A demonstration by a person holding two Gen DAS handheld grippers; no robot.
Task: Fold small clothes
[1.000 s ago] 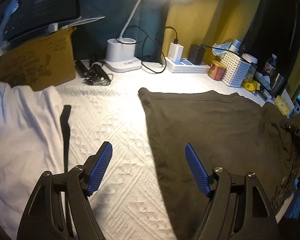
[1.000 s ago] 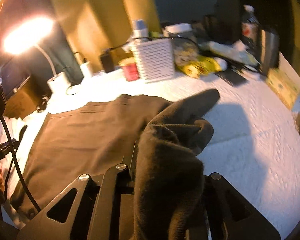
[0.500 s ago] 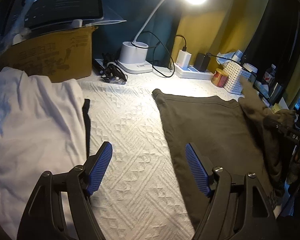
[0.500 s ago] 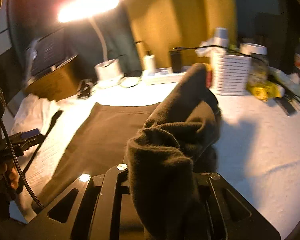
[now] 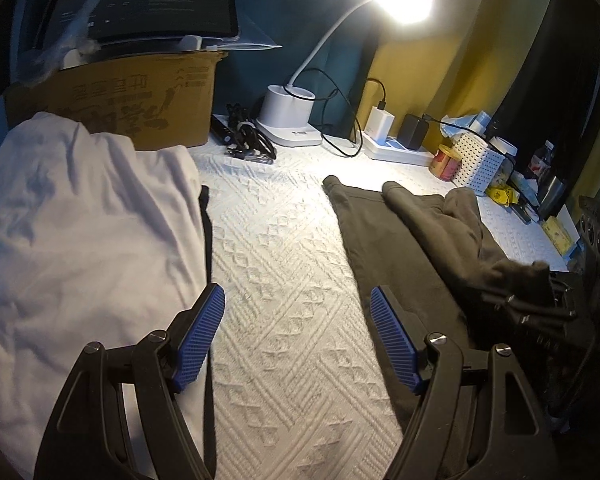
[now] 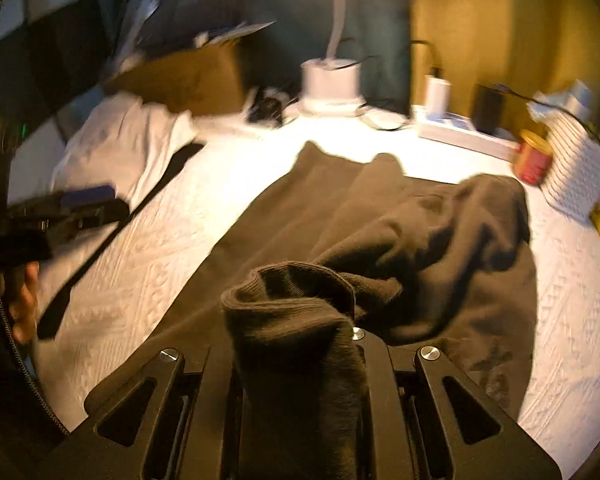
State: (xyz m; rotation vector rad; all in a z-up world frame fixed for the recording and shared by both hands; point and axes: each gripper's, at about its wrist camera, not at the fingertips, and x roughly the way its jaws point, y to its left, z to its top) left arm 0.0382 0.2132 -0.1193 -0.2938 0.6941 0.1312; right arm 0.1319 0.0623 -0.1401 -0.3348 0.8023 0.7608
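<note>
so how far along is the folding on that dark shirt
Early. Done: the dark shirt's right side is drawn over its middle, though bunched, not flat. In hand: the right claw is shut on the shirt's ribbed edge. The left claw hangs open over the white bedspread, holding nothing. Left: flatten this fold, fold the other side, then the white garment.

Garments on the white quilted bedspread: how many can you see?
2: a dark brown cotton garment right, gripped by the right gripper; a white cotton garment left. Others may be hidden.
</note>
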